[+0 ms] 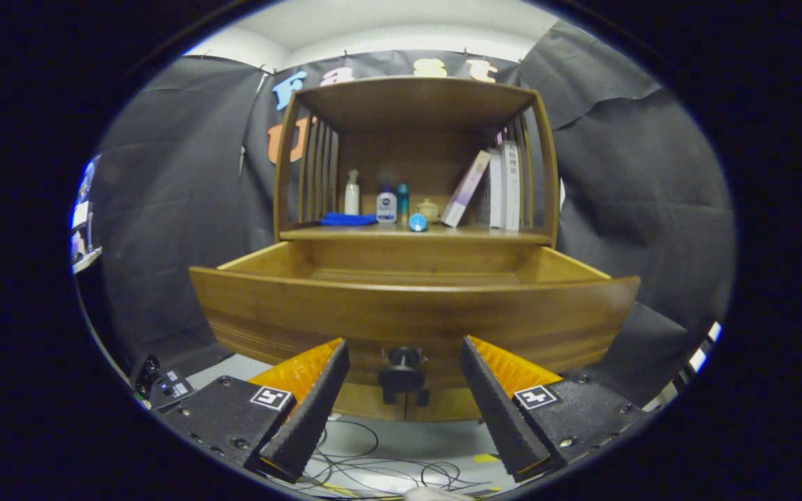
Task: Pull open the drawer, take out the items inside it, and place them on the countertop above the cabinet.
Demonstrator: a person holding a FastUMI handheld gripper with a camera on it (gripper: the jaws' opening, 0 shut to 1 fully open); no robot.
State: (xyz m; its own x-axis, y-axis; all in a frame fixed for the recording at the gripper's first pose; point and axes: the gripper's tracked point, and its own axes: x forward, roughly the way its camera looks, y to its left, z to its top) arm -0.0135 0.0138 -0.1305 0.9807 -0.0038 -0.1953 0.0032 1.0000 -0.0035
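Note:
A wooden cabinet stands ahead with its drawer [415, 316] pulled out toward me. The drawer's dark round knob [403, 359] sits on the front panel, between and just beyond my fingertips. My gripper [404, 348] is open, its fingers spread to either side of the knob and touching nothing. The drawer's front wall hides what lies inside. Above the drawer runs the countertop [415, 234], bearing a blue cloth [347, 219], a white spray bottle [351, 193], a small white bottle [386, 205], a teal bottle [402, 202], a blue round thing [418, 223], a small pot [428, 209] and leaning books [491, 186].
Slatted wooden sides and a top board [415, 94] enclose the countertop like a shelf. Loose cables [387, 463] lie on the pale floor below the drawer. Black cloth hangs behind and to both sides.

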